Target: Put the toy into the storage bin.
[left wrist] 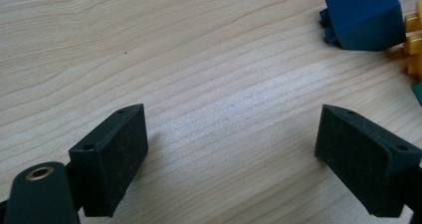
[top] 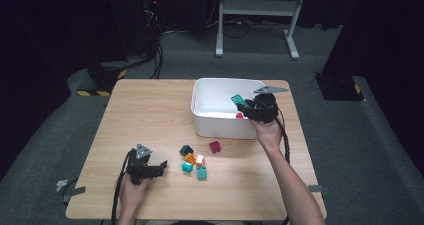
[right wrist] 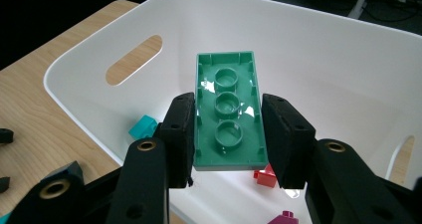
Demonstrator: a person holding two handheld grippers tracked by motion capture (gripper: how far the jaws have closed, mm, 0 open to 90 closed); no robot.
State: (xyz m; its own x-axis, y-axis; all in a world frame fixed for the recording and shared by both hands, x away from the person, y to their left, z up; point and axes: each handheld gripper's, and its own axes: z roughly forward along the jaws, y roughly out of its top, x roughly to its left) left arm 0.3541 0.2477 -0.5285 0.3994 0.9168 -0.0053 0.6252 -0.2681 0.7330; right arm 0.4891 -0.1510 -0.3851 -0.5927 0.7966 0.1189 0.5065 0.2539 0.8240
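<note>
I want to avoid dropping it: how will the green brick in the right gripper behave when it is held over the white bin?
The green brick looks like rigid, hollow plastic, so probably stiff and light. Its glossy surface may be slippery, yet the right gripper clamps its two long sides squarely, which should hold. Being flat, it would likely land in the white bin without rolling.

A light wooden table stands on grey carpet. Near its middle lies a loose cluster of small blocks: a dark blue block, an orange block, a pale pink block, a turquoise block and a green block, close together, some touching. A magenta block lies a little apart, nearer the far side. Beyond the table stands a white metal frame, with black cables trailing over the floor and yellow-and-black striped bases at the left.
</note>
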